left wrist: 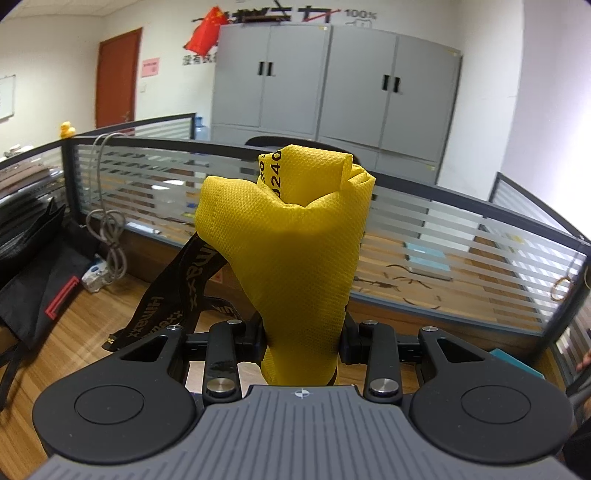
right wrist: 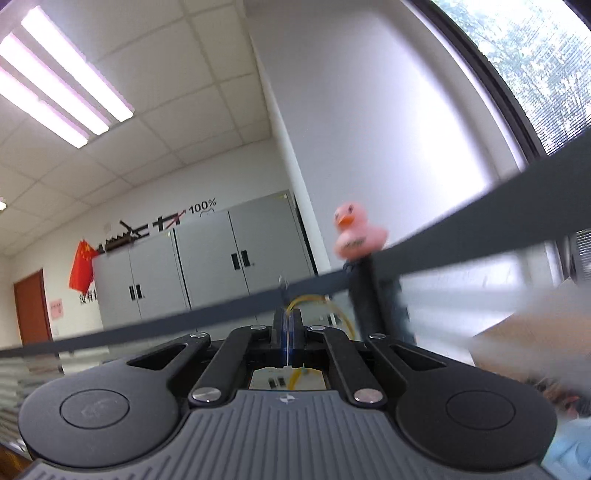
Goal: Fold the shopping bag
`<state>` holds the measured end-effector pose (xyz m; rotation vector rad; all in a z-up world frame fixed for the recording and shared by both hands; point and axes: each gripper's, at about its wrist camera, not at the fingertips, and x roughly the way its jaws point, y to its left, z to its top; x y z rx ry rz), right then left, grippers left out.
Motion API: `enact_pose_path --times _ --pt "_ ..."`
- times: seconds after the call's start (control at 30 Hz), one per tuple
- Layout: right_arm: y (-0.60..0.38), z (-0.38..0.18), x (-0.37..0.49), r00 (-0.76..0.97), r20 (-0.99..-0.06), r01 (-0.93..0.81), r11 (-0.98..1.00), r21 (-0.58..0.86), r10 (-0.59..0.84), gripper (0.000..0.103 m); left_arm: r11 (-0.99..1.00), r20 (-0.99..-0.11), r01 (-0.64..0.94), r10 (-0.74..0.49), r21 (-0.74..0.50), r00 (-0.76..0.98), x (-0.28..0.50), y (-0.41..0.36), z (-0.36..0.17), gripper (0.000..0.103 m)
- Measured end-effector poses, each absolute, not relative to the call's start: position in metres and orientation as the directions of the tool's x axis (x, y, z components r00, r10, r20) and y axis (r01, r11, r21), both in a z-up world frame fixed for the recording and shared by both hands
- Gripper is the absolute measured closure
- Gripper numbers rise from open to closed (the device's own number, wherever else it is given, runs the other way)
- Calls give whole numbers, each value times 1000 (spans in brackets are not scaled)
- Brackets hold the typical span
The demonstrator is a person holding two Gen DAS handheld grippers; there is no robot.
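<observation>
Bag (left wrist: 291,254) between left fingers (left wrist: 347,339)

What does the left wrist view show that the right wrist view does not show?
Only the left wrist view shows the yellow shopping bag, bunched and held by the left gripper, its black strap, and a yellow duck on the partition. Only the right wrist view shows the right gripper, shut and holding nothing, a pink duck, ceiling lights and a window. Both show the grey cabinets and red flag.
</observation>
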<state>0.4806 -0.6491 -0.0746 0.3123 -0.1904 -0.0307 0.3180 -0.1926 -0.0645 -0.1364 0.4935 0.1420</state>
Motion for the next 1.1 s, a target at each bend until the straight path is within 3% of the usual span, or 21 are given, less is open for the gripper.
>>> enact_pose_path --times 0.13,0.3,0.47,0.63,0.8,0.97,1.1 --pt "-644 -54 466 977 213 -89 952 292 26 103 987 -472 -133 76 -87 879 318 -197 -64 65" --pt "-607 -16 431 929 241 -348 888 302 282 103 997 -453 -64 43 -31 891 310 -202 -67 65" --pt "-555 17 397 793 220 -608 714 346 568 103 1000 -438 -5 1 -6 899 297 -195 -71 65" --pt "-485 55 369 573 163 -781 474 407 803 103 991 -389 44 8 126 921 270 -185 -74 65" --pt "-415 88 347 448 12 -841 417 345 894 103 965 -346 95 -5 243 938 247 -165 -78 65" --pt "-345 118 324 358 -175 -879 394 269 917 103 963 -325 144 -64 228 944 233 -130 -77 65" --pt "-298 138 315 329 -270 -878 398 265 905 103 966 -339 189 -121 175 933 225 -91 -83 65"
